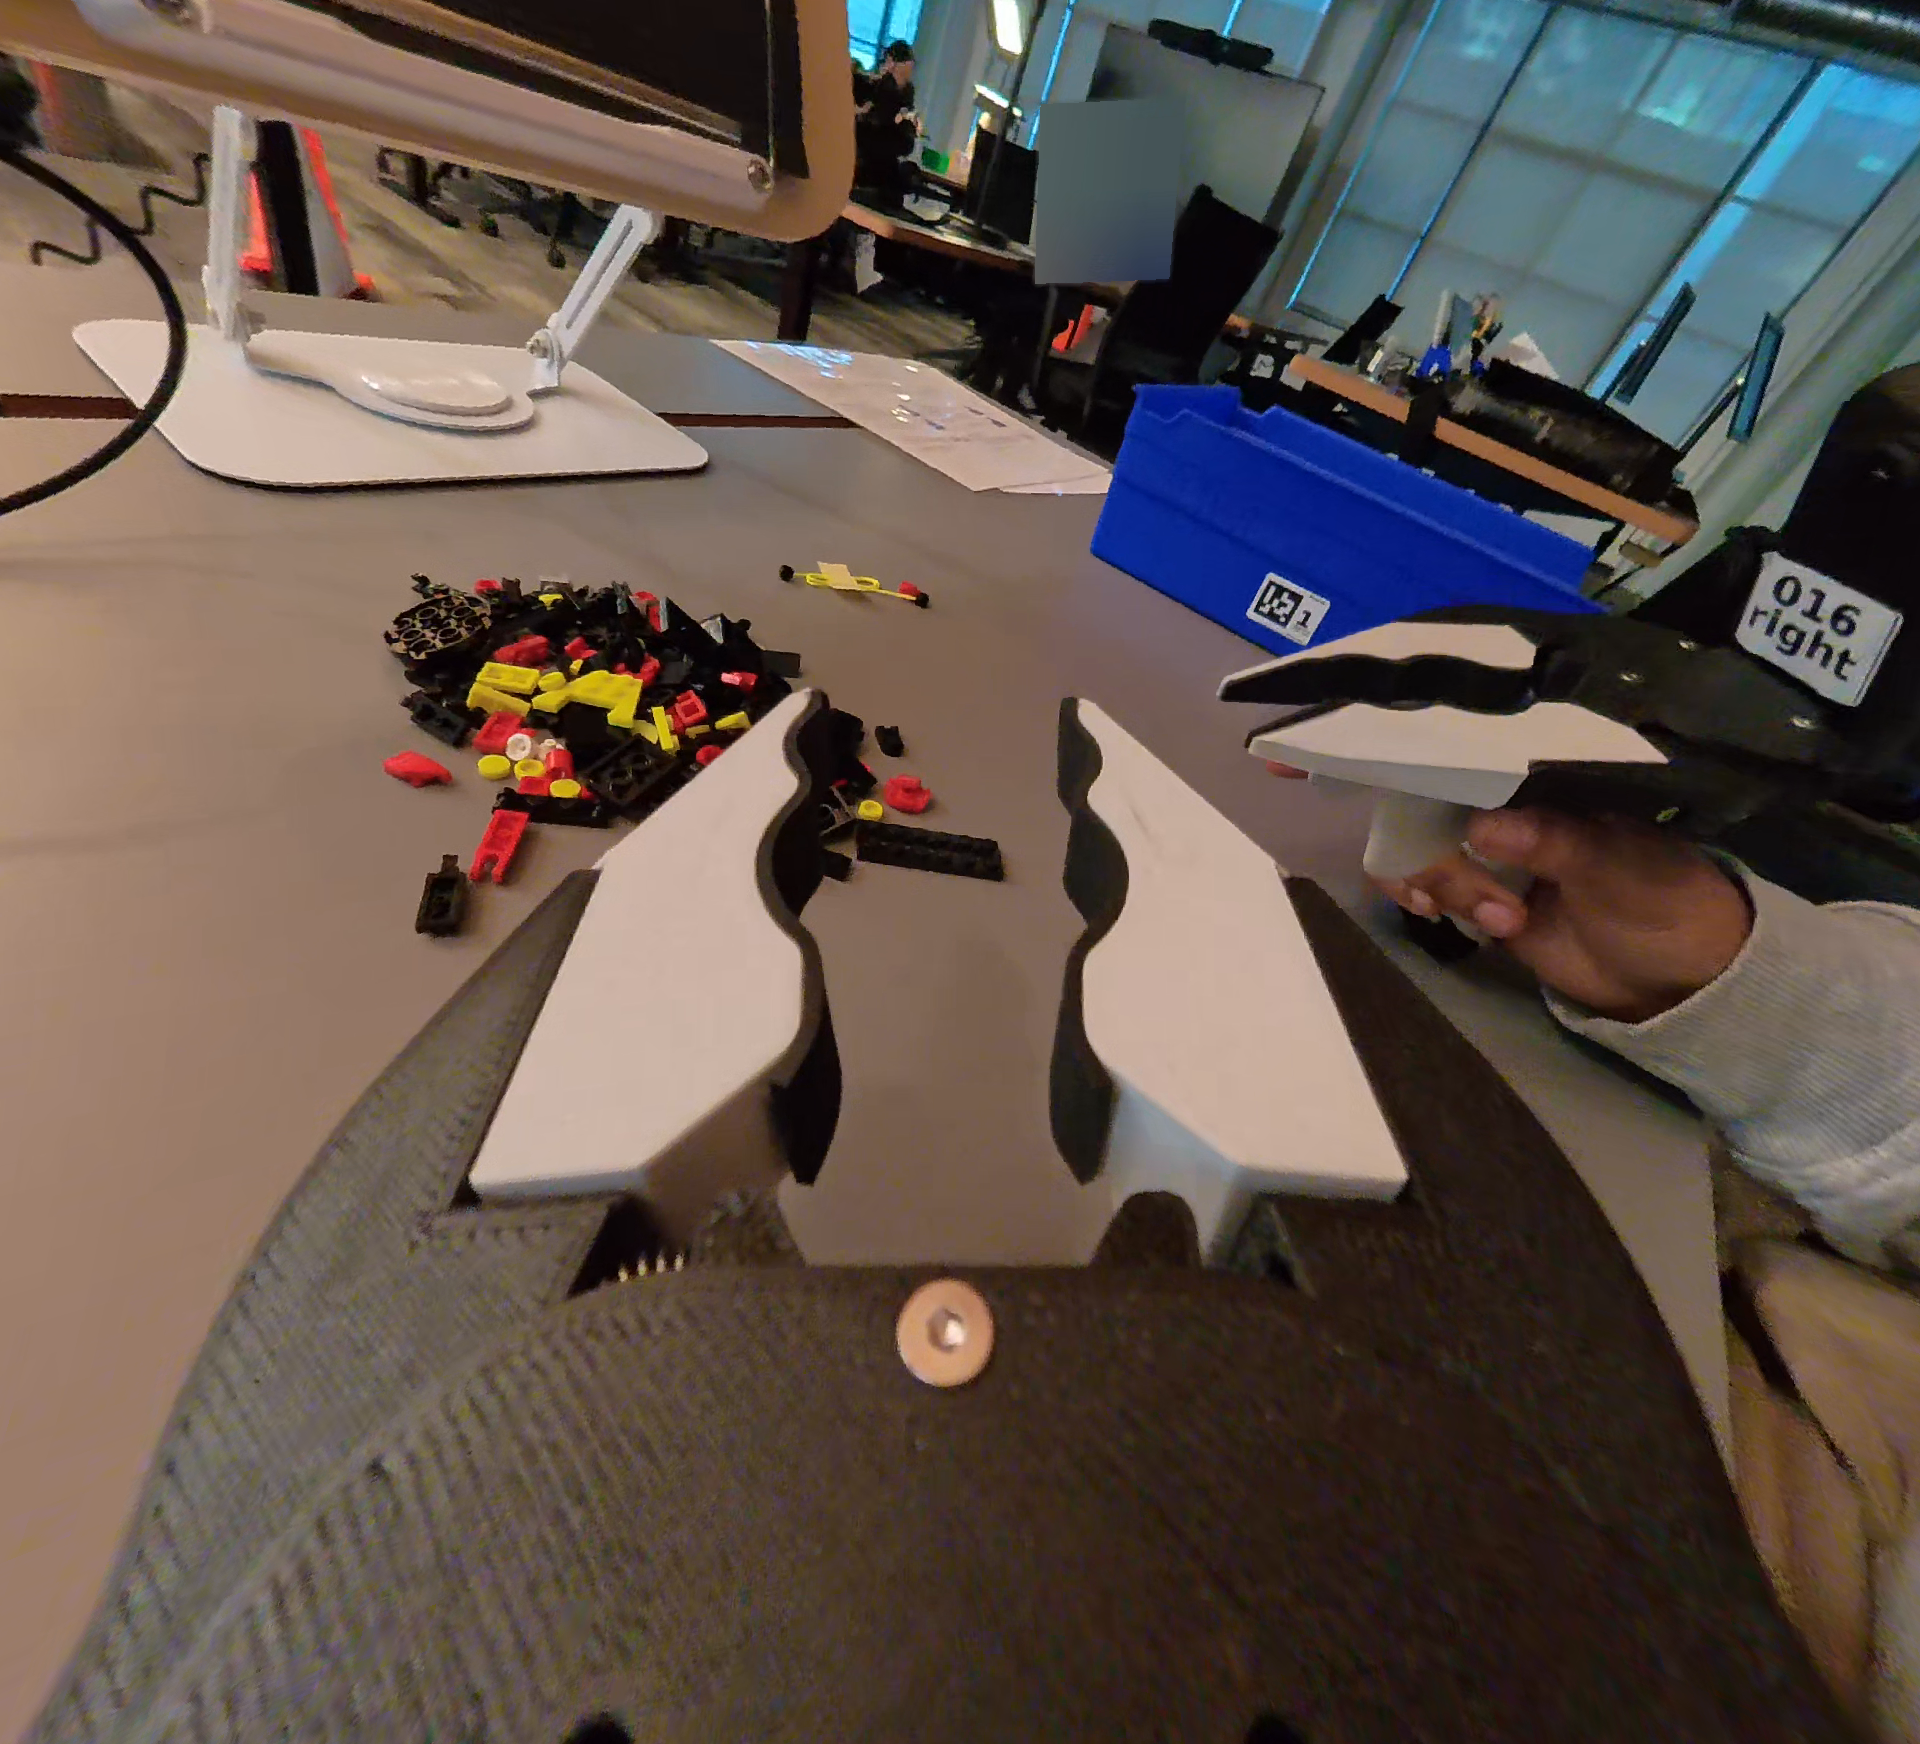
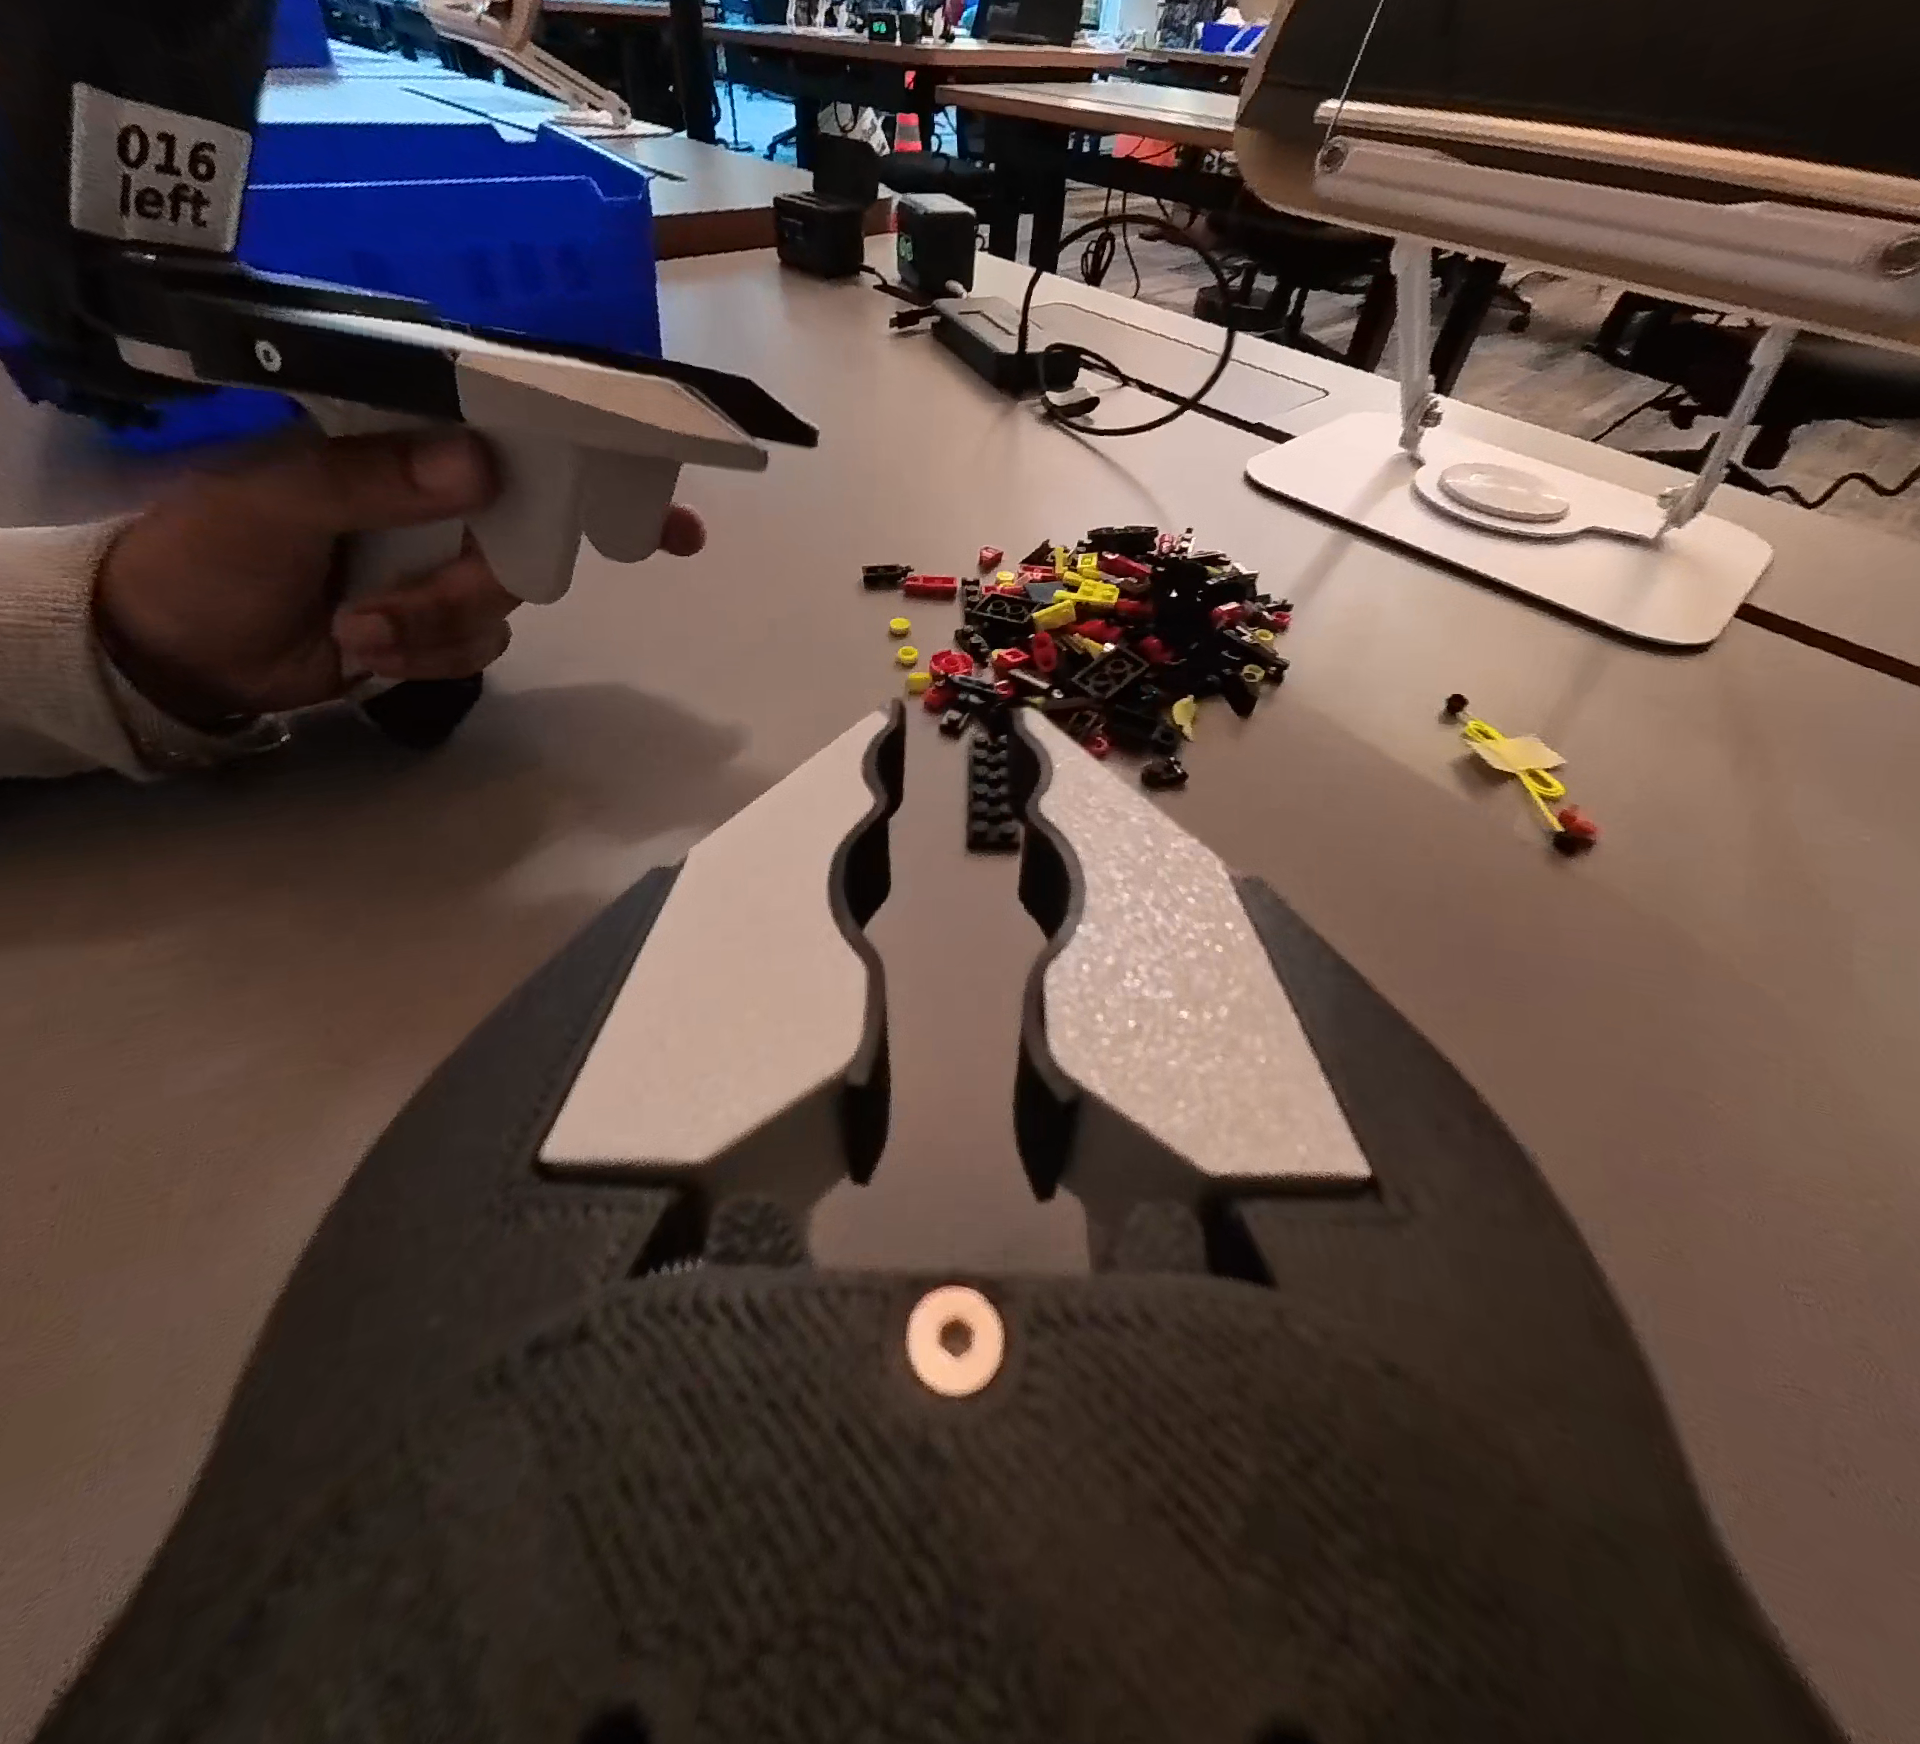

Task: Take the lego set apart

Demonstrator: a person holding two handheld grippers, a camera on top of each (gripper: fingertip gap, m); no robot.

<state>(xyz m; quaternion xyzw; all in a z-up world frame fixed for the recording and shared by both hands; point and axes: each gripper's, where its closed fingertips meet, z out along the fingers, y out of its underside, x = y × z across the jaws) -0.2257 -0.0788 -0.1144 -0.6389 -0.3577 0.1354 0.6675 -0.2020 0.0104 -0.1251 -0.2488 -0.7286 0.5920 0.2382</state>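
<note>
A pile of loose black, red and yellow lego pieces [image 1: 592, 707] lies on the grey table; it also shows in the right wrist view [image 2: 1122, 645]. A long black studded plate [image 1: 928, 851] lies apart at the pile's near edge. My left gripper [image 1: 940, 707] is open and empty, held above the table just right of the pile. My right gripper [image 2: 958, 715] is open and empty; the black plate [image 2: 992, 790] shows through its gap, lying on the table. In the left wrist view the right gripper [image 1: 1242, 715] hovers off to the right. A yellow string piece [image 1: 852, 582] with red and black ends lies alone.
A blue bin [image 1: 1330, 531] stands at the table's right side. A monitor on a white stand [image 1: 384, 406] is behind the pile, with sheets of paper [image 1: 914, 416] beside it. Black power adapters and cables [image 2: 977, 323] lie farther back. The left gripper [image 2: 784, 442] shows at the left. The long black studded plate [image 1: 928, 851] sits 10 centimetres or so from the ends of my right fingers.
</note>
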